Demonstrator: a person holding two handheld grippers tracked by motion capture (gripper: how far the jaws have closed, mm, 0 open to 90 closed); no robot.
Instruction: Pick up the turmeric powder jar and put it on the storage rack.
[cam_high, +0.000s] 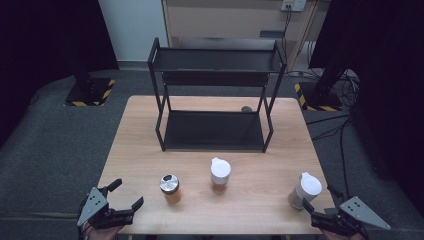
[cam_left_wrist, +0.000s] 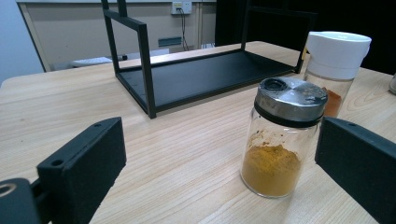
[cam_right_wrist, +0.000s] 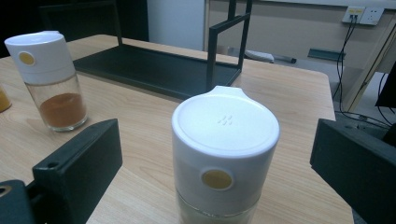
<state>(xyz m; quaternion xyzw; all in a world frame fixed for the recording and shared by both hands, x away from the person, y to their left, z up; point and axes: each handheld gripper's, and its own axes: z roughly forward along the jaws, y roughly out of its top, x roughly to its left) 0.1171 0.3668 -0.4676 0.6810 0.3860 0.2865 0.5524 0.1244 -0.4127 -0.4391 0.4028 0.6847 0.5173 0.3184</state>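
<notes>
Pale wooden table — grey carpet, black curtains around

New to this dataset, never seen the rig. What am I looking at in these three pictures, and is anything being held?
No robot here: a person holds a two-jaw claw in each hand. The high view looks down on a wooden table from above the person's side; the left claw and right claw sit at its near edge. The other two pictures come from cameras riding on each claw, looking out between its black jaws.

On the table: a black two-tier rack, a metal-lidded jar of yellow powder, a white-capped jar of brown powder, and a second white-capped jar.

Nothing is held. Both claws are open, the left facing the yellow jar, the right facing the second white-capped jar.
</notes>
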